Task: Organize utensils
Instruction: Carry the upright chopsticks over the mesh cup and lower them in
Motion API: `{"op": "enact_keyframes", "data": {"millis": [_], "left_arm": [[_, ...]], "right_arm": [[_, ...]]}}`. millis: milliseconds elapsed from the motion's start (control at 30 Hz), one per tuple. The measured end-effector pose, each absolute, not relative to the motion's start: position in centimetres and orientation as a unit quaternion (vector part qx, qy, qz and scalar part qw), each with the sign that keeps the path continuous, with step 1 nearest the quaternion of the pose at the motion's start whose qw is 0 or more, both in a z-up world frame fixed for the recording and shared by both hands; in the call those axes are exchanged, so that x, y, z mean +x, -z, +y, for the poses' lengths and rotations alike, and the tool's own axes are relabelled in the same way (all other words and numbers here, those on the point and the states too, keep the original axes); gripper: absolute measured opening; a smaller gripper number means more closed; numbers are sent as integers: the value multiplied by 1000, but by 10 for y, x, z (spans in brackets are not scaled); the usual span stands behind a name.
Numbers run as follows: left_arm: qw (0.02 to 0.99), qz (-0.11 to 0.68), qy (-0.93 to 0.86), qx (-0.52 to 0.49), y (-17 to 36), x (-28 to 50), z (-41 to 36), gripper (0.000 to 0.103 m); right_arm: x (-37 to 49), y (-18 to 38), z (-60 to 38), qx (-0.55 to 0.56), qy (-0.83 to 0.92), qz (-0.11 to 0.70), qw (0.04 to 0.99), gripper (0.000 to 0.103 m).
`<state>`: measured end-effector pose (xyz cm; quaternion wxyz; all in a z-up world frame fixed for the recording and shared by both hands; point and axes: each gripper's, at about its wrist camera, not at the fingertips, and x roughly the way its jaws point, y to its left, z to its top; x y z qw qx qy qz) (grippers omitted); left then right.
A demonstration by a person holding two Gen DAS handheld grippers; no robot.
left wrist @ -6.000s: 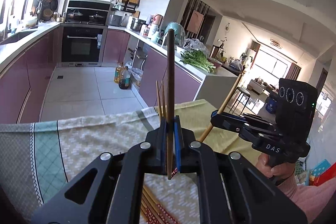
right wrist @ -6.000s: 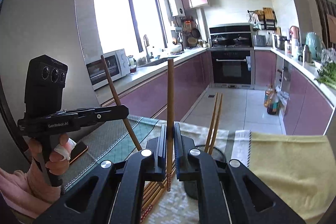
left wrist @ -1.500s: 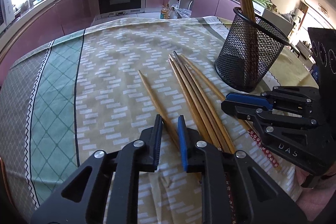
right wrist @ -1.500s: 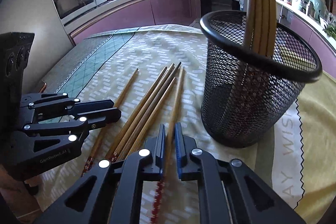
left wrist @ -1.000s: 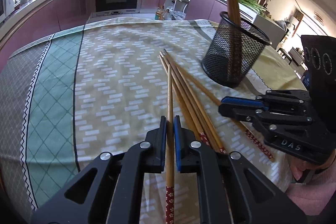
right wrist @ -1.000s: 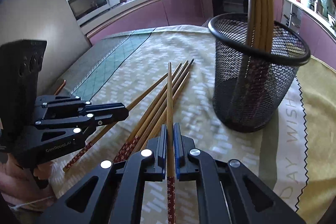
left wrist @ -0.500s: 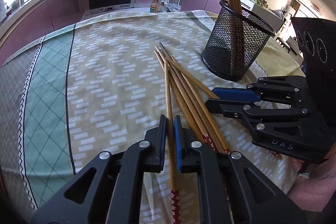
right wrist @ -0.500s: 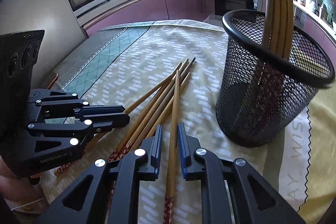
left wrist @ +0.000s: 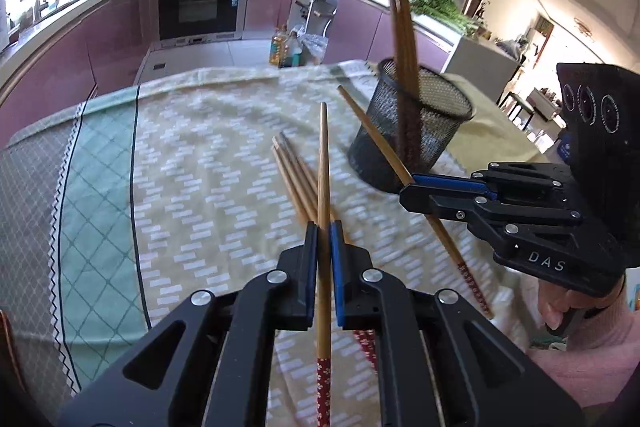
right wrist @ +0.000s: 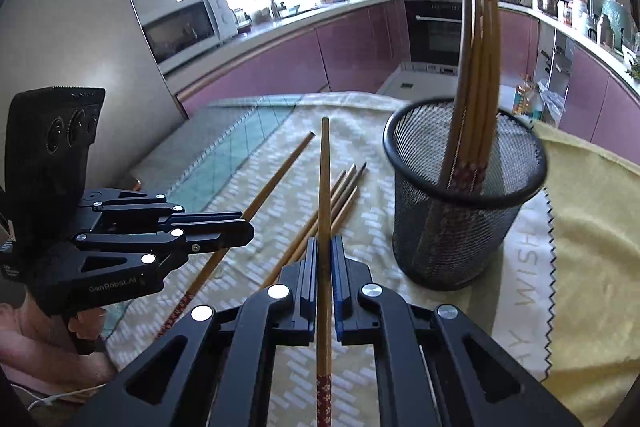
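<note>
Kitchen with purple cabinets, built-in oven (left wrist: 199, 7) at the far wall, microwave (right wrist: 182, 29) by the window. Nearer, counter under a patterned cloth (left wrist: 192, 163) in beige, green and grey.

Black mesh holder (right wrist: 460, 203) upright on the cloth, toward the right side, several chopsticks (right wrist: 478, 75) standing in it, leaning on the rim, red-patterned ends down.

Left gripper (left wrist: 324, 239), fingers closed on one chopstick (left wrist: 323, 163), raised clear of the cloth, plain tip pointing away, red floral end back under the gripper body. Same gripper at the left edge of the right wrist view (right wrist: 240, 225), carried by a hand in a pink sleeve.

Right gripper (right wrist: 325, 255), fingers likewise clamped on a second chopstick (right wrist: 325, 183), held off the cloth, tip forward. Seen from the left wrist view (left wrist: 408, 189) just in front of the holder, chopstick (left wrist: 374, 135) slanting across it.

Loose chopsticks (left wrist: 294, 179) lying together on the cloth between the two grippers, left of the holder, few in number.
</note>
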<state>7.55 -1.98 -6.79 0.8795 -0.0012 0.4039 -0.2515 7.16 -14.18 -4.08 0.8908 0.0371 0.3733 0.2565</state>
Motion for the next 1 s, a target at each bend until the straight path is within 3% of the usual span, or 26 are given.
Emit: {"op": "enact_keyframes", "data": {"millis": [633,1000], "left_arm": [[886,317,337,-43,-21,50,-10,7],[899,272,339,-56,-62,74,-24,7]], "right_arm": [[53,-22,-195,76,-237,273,929,6],[53,-61,-214,68,-240,226,942,6]]}}
